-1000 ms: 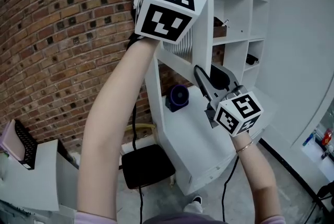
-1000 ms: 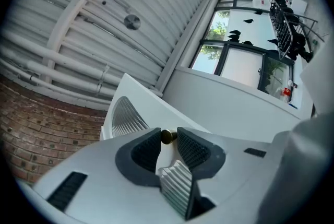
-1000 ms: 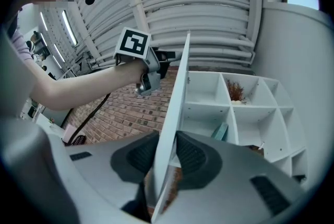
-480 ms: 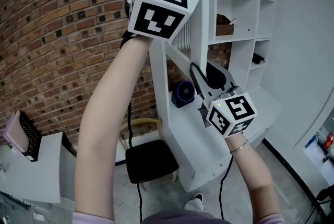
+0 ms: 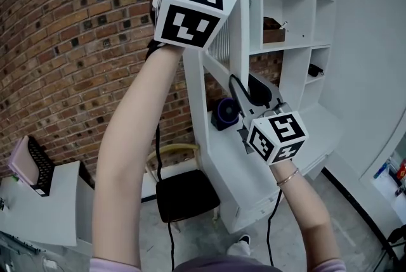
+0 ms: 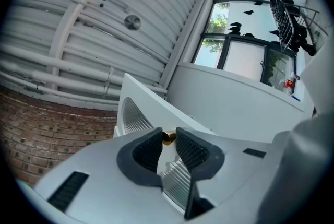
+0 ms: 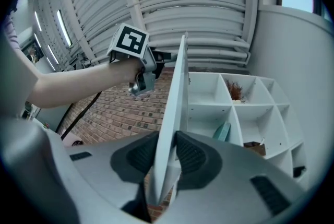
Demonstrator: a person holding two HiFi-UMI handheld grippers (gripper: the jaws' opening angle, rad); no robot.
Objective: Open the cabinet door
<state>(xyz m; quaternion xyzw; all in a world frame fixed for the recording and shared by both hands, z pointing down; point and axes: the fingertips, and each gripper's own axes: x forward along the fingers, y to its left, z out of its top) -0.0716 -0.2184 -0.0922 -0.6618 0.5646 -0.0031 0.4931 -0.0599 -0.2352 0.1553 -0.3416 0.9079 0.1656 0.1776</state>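
White-painted cabinet door stands at twelve o'clock in the head view. It is seen nearly edge-on, with its louvred panel facing the brick wall at nine o'clock.

**Door position:** In the right gripper view the door rises edge-on through the centre. The open compartments of the shelf unit are exposed at three o'clock. Judgement: the door is already swung well clear of the unit, and the opening stroke is well along.

**Left gripper:** The left gripper is raised high on an outstretched arm. Its ribbed pads are closed onto a small brass knob on the door face. The knob sits at the very tips of the pads.

**Right gripper:** The right gripper is lower, at five o'clock from the left one. It is clamped across the door's free edge, one pad on each face.

**Recommendation for the step in hand:**
- Move both grippers along one arc about the hinge line, so the panel is not twisted between them.
- Let the lower edge grip carry the load. The knob hold is shallow and, in my judgement, could slip off under a sideways pull.
- Pull the knob square to the door face.
- Keep the speed low. The hinges are not visible, so the end of travel cannot be judged.
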